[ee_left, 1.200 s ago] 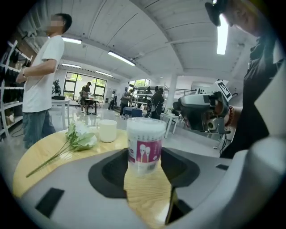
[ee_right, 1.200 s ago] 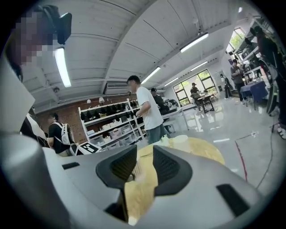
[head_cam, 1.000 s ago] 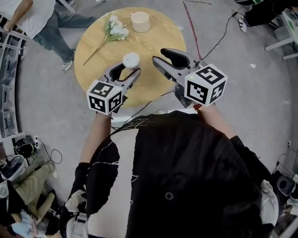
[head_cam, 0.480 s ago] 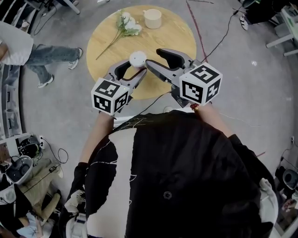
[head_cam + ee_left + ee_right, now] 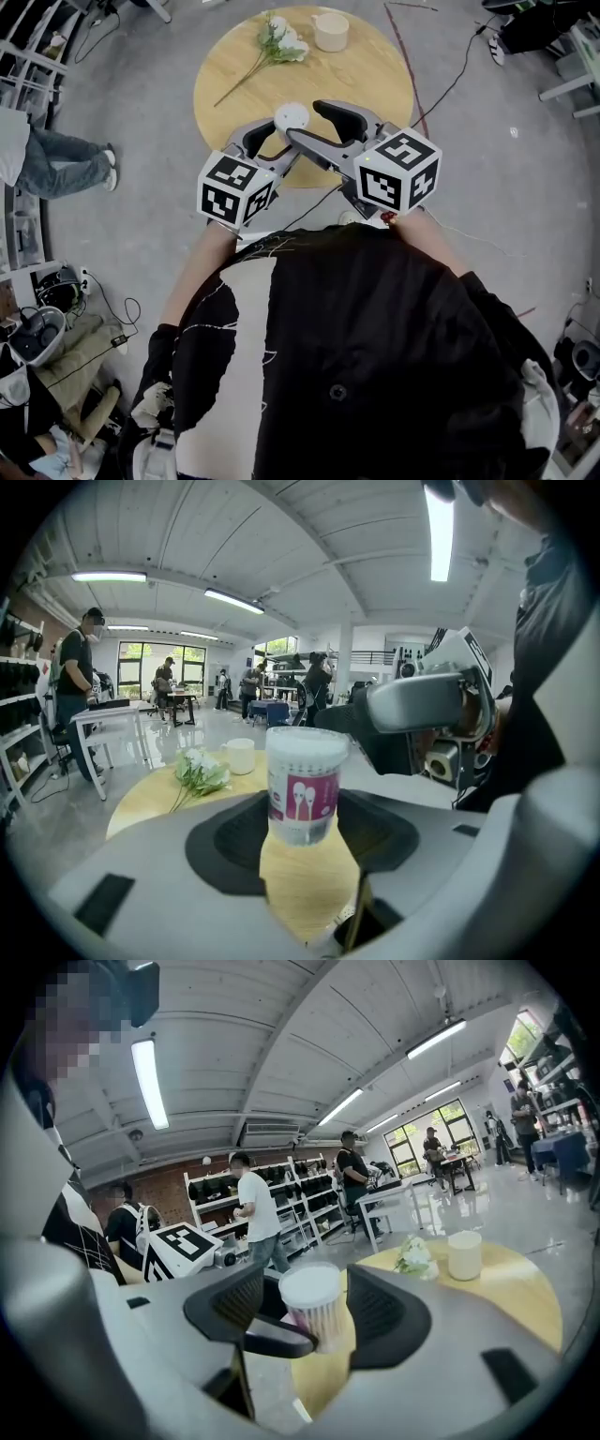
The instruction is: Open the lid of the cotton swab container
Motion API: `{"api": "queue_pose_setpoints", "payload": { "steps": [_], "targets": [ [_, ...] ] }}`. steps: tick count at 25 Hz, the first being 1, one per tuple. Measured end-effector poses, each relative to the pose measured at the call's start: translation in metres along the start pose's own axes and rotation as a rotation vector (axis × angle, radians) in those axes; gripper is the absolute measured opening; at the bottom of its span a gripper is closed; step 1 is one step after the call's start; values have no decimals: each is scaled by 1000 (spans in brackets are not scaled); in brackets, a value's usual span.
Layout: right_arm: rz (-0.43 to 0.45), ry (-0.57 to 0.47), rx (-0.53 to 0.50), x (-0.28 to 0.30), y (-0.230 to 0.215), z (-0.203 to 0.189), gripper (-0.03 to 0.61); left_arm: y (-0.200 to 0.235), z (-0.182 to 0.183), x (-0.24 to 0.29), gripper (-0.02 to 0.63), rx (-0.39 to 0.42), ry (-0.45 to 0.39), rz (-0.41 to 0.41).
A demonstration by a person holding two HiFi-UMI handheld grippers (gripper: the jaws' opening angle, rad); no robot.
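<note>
White-lidded cotton swab container (image 5: 302, 785), held above the wooden table (image 5: 356, 75) by the left gripper (image 5: 302, 819), whose jaws clamp its lower body. The right gripper (image 5: 309, 1314) has just been opening its jaws; they flank the lid (image 5: 310, 1286) wide apart, apparently without contact. Centre the pads on the lid alone, close squarely, then lift straight while the left grip resists.

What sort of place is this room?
Probably a workshop or lab hall: dark shelving racks of gear along a red-brown brick wall, long ceiling strip lights, and a white work table.
</note>
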State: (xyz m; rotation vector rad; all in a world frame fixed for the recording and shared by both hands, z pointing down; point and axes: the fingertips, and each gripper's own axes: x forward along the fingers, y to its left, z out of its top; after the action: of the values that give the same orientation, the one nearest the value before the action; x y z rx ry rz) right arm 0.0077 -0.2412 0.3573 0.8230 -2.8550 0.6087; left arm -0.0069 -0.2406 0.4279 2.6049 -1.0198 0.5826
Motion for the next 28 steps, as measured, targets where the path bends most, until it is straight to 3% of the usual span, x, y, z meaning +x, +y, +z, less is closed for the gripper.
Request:
{"api": "queue_pose_setpoints", "payload": {
  "steps": [19,28],
  "targets": [
    [-80,74,-94,27,15,-10,284,-9,-4,-17,239,70,46,-23],
    [-87,86,-84,32,9,-12,273,-5,-7,-14,239,9,70,-27]
  ]
}}
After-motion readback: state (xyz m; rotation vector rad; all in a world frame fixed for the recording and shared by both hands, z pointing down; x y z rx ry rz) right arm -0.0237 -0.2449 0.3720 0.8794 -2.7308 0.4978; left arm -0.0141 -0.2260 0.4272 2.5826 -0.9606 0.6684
